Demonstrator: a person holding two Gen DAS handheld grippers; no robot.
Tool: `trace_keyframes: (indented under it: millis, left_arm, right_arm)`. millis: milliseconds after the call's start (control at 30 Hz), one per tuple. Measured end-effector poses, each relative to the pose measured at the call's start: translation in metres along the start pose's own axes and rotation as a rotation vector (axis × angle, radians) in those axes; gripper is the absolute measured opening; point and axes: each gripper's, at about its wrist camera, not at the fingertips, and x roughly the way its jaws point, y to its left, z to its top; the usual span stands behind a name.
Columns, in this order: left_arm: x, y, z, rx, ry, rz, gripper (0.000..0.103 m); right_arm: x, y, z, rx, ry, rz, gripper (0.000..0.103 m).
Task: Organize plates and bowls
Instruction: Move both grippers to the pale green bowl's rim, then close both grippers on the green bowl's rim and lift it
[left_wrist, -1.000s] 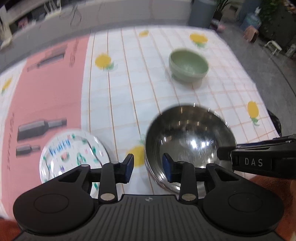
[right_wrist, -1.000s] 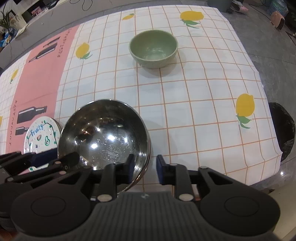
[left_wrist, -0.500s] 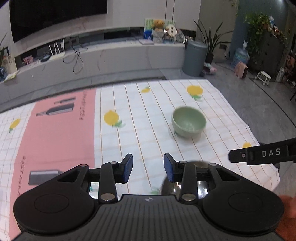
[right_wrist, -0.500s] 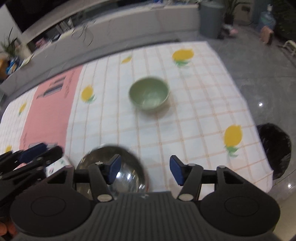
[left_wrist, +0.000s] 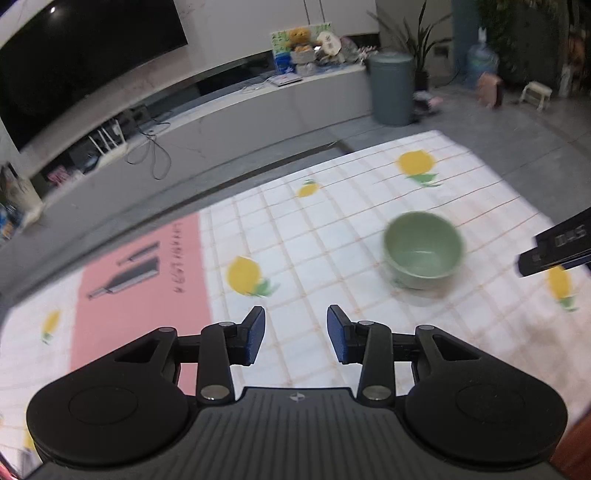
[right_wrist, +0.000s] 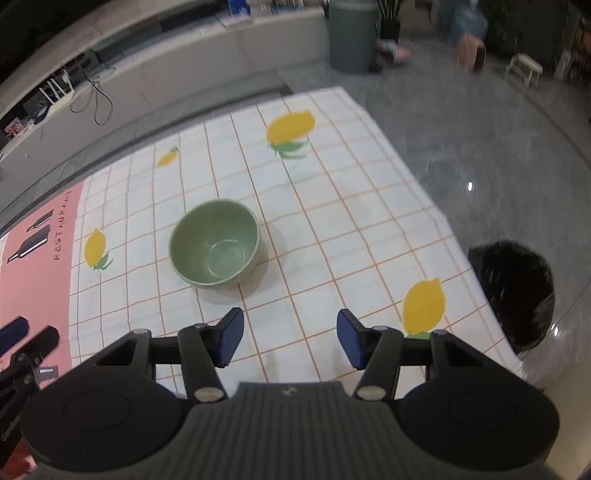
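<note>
Both units same build: matte black plastic body, ribbed grille panel centre-bottom with a small logo stamped at its top edge. Two round black housings flank it, each with a shallow circular recess. Black linkage bars with triangular cutouts run out to the fingers, one silver screw head at each inner pivot, smaller dark rivets further along. Left gripper (left_wrist: 296, 338) fingers (left_wrist: 255, 334) carry blue pads; right gripper (right_wrist: 290, 339) fingers (right_wrist: 229, 339) same blue. White lettering on the side bar of the right unit, too blurred to read.
</note>
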Motion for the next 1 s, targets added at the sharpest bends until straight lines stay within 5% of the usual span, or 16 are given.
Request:
trace_keyframes:
  millis: [333,533,800,1000]
  left_arm:
    - [0.054,-0.002,0.047,0.0,0.071,-0.147,0.05]
    - [0.087,-0.015,0.062,-0.05,0.136,-0.341,0.05]
    - [0.127,-0.032,0.065,-0.018,0.253,-0.381,0.053]
    - [0.154,-0.033,0.069,-0.086,0.375,-0.394,0.052]
  right_arm:
    - [0.036,0.0,0.051,0.014,0.05,0.016,0.056]
    - [0.066,0.011,0.07,-0.011,0.09,0.055,0.049]
    - [0.103,0.02,0.071,-0.033,0.157,0.094,0.035]
    - [0.122,0.019,0.078,-0.003,0.211,0.109,0.022]
